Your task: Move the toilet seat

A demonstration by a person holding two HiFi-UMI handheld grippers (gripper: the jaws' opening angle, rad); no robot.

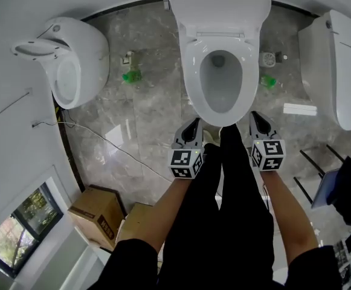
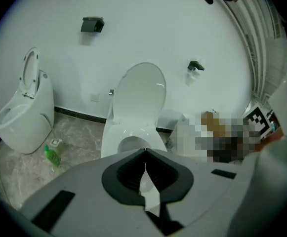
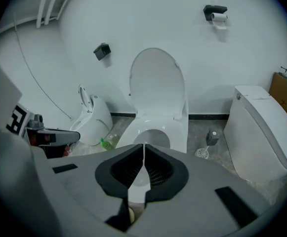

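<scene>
A white toilet (image 1: 220, 80) stands against the far wall in the head view. Its lid (image 1: 217, 5) is raised upright, and a wide white ring lies flat around the bowl opening. My left gripper (image 1: 193, 127) hovers just before the bowl's front rim on its left side, shut and empty. My right gripper (image 1: 257, 118) hangs level with it on the right side, also shut with nothing in it. The left gripper view shows shut jaws (image 2: 145, 167) pointing at the upright lid (image 2: 138, 95). The right gripper view shows the same, with shut jaws (image 3: 143, 162) below the lid (image 3: 157, 83).
A second toilet (image 1: 66, 59) stands at the left and a third (image 1: 338, 65) at the right. On the marble floor are green bottles (image 1: 132, 75), a brush holder (image 1: 269, 58), a thin cable (image 1: 121, 147) and cardboard boxes (image 1: 96, 213). The person's black-clad legs (image 1: 223, 198) stand between the grippers.
</scene>
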